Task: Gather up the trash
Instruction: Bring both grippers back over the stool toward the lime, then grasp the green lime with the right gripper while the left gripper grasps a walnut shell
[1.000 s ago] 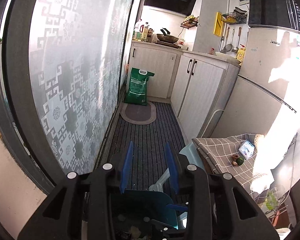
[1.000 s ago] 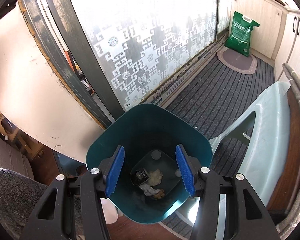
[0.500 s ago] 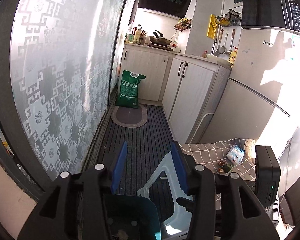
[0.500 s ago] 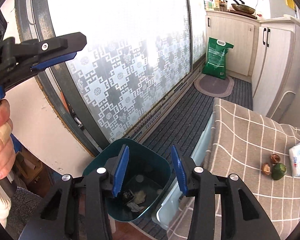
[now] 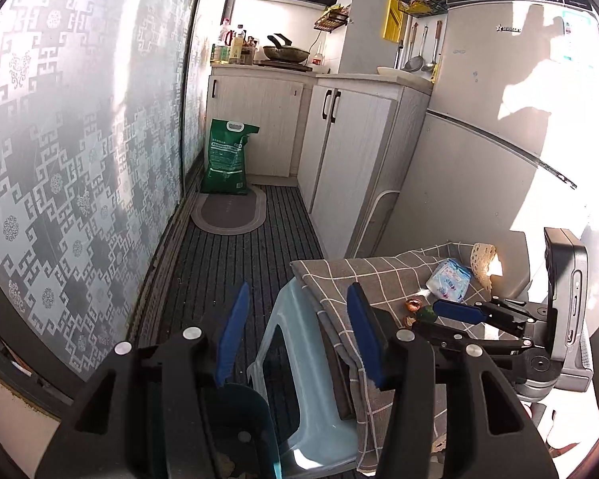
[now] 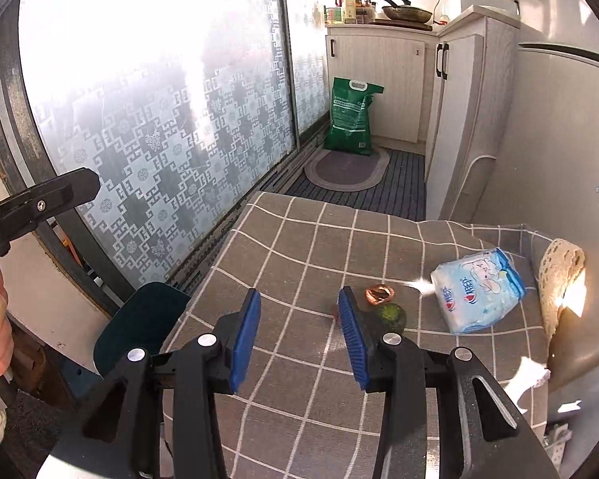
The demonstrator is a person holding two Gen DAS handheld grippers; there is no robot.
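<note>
Now the right gripper point(image 6: 297, 333) looks over the checked cloth point(image 6: 299, 247), where half a second back it still looked down into the teal bin point(image 6: 139, 319). Its jaws are closing, with nothing between them. Judged from this, the last drop-off is done and the next pick is starting.

Remaining trash sits on the cloth, just right of the right gripper: a green scrap point(image 6: 391, 315), a curled copper-brown peel point(image 6: 379, 293) touching or just behind it, and a small reddish bit half hidden by the right finger. A blue-white tissue pack point(image 6: 479, 289) lies further right of the gripper; whether it counts as trash I cannot tell.

The left gripper point(image 5: 295, 337) is released, jaws opening and empty, hanging above the bin with the pale blue stool point(image 5: 299, 379) beyond it.

Bin: only its rim and a little pale debris at the bottom show in the left view; contents otherwise not readable.
</note>
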